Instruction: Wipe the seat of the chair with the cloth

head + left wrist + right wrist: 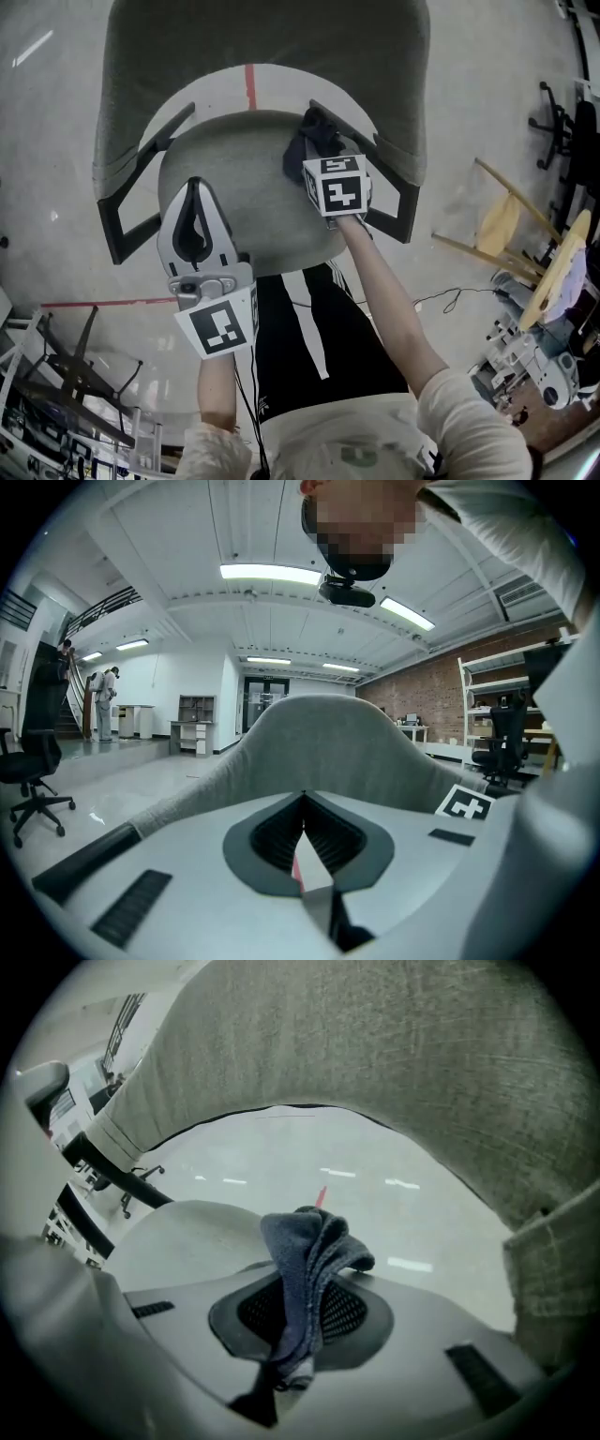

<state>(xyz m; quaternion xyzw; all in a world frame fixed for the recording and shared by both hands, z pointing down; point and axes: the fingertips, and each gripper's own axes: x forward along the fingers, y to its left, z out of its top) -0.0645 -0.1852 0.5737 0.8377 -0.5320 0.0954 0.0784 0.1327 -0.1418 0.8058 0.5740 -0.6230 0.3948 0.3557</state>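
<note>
The chair has a grey fabric seat (248,202), a grey backrest (262,37) and black armrests (141,178). A dark blue cloth (314,141) is bunched on the seat's far right part, and my right gripper (317,159) is shut on it. In the right gripper view the cloth (307,1274) stands pinched between the jaws, with the seat (183,1232) and backrest (375,1072) beyond. My left gripper (194,183) is shut and holds nothing, over the seat's left front. In its own view the left gripper (303,803) points at the backrest (328,742).
A red tape line (250,86) runs on the concrete floor behind the chair. Wooden chairs (511,225) and a black office chair (562,122) stand to the right, metal racks (66,375) at lower left. Another office chair (33,771) stands on the far left.
</note>
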